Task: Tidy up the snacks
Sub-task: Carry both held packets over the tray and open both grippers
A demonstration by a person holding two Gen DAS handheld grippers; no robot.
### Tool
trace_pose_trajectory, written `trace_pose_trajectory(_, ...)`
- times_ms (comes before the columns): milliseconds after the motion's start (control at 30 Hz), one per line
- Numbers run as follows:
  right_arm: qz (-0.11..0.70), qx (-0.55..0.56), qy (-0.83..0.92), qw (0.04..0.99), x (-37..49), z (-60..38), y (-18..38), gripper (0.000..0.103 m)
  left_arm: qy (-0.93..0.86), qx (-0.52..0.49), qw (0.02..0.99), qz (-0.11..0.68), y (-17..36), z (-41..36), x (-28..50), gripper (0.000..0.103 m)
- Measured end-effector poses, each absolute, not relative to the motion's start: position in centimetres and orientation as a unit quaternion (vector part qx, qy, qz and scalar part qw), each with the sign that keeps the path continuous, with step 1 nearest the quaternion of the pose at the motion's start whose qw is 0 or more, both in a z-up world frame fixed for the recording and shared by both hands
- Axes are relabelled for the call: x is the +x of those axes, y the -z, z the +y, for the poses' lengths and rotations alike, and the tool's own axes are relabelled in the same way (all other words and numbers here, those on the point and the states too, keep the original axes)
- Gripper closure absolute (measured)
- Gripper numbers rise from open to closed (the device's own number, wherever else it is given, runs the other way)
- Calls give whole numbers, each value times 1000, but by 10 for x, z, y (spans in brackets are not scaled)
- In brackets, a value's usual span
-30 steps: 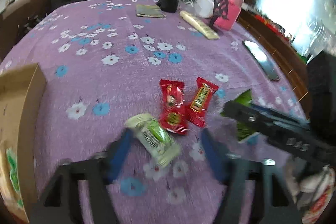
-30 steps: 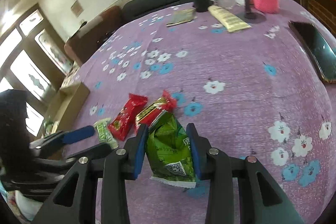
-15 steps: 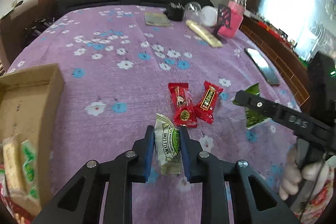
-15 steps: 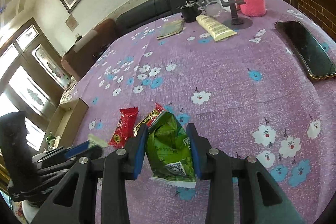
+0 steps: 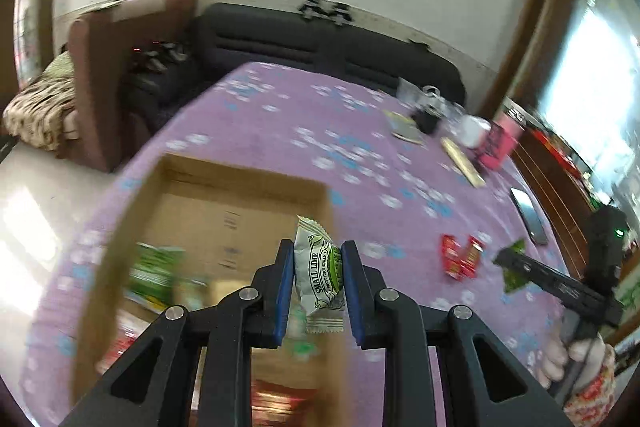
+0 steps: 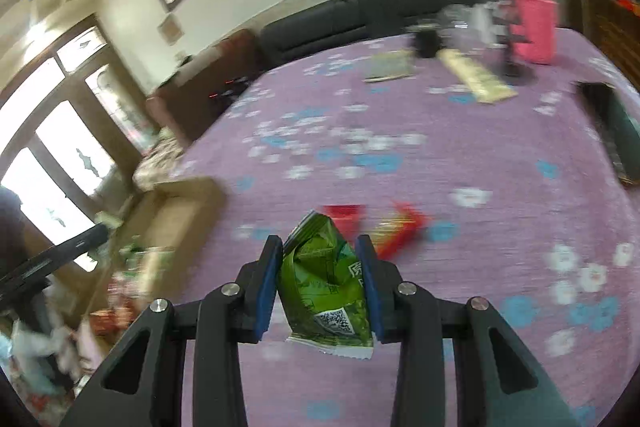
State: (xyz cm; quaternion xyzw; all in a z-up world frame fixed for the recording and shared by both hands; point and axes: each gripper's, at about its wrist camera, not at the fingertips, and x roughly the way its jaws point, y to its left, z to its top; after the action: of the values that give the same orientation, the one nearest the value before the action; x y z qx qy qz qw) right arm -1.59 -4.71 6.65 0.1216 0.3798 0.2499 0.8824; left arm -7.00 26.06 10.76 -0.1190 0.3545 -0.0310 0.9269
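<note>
**Two packets lifted, the box is the drop point**

The left gripper (image 5: 316, 281) is clenched on a white lime candy packet (image 5: 319, 277), its blue pads pressing both flat faces so the packet stands upright between them. From the left wrist view the cardboard box (image 5: 120, 239) lies under and ahead of the jaws, its open mouth spreading from about 9 o'clock to 12 o'clock of the packet, with green wrappers already inside at 9 o'clock. The right gripper (image 6: 322, 287) grips a crumpled green snack bag (image 6: 326, 287), pinched at its sides, the bag's sealed bottom hanging below the pads. In the right wrist view the box sits at roughly 9 o'clock, well apart from the bag, and two red packets (image 6: 376, 227) lie on the purple flowered tablecloth (image 6: 480, 187) at 12 to 1 o'clock, just beyond it.

To do this step well, I judge the left packet should be carried clearly past the box's near wall before the pads let go, and dropped low so it does not bounce out. The right bag should follow once the left gripper is clear of the opening.
</note>
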Motion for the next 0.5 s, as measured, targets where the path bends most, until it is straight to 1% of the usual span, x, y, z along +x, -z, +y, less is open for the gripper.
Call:
trace_pose_trajectory(200, 382, 63, -311, 868, -21, 50, -94, 66, 2, -129, 921, 369, -95, 310, -52, 79)
trace_pose_trajectory(333, 401, 34, -329, 854, -17, 106, -89, 66, -4, -144, 911, 386, -77, 329, -38, 78)
trace_pose_trajectory(500, 428, 5, -332, 841, -5, 160, -67, 66, -5, -156, 901, 404, -60, 342, -19, 78)
